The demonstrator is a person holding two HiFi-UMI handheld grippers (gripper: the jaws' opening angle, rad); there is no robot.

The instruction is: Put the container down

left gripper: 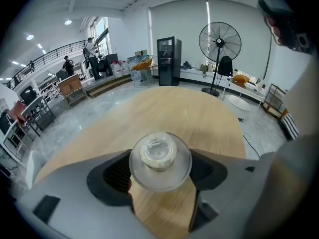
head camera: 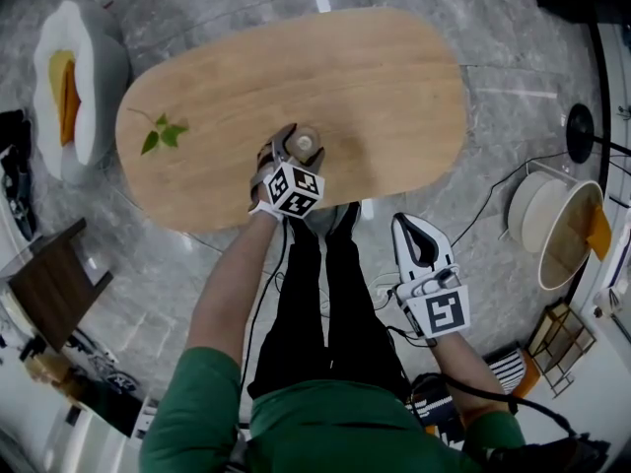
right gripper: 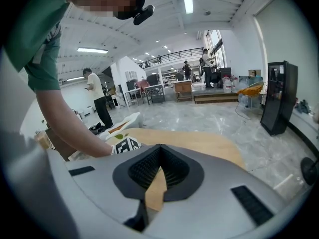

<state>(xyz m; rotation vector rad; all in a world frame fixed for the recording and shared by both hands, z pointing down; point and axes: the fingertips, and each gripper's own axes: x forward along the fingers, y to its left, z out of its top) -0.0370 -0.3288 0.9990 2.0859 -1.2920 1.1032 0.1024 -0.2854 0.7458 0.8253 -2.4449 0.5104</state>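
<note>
The person's green shirt point(head camera: 325, 427) filled the bottom of the head view, with both bare forearms reaching forward from it. The left gripper point(head camera: 301, 148) was out over the near edge of the oval wooden table point(head camera: 394, 87), its marker cube facing up. Its jaws were clamped on either side of a small clear round container point(left gripper: 160, 161), which had a paler, whitish disc at its centre. The container sat between the dark inner pads, above the tabletop. No view showed whether its base touched the wood.

The right gripper point(head camera: 412, 230) was held well apart from the left one, off the table and over the grey marble floor point(head camera: 513, 87), just beside the person's right leg. Its jaws met at the tips with nothing between them; only a sliver of tabletop showed through the gap behind.

A green leaf sprig point(head camera: 163, 134) lay on the table's left end, well apart from the container. Beyond that end stood a white egg-shaped seat point(head camera: 94, 82) with a yellow cushion. A dark wooden side table point(head camera: 54, 284) stood on the floor at the left, and a round pale tub point(head camera: 552, 210) at the right. In the left gripper view a standing fan point(left gripper: 220, 43) and a black cabinet point(left gripper: 168, 61) stood past the far end of the table.
</note>
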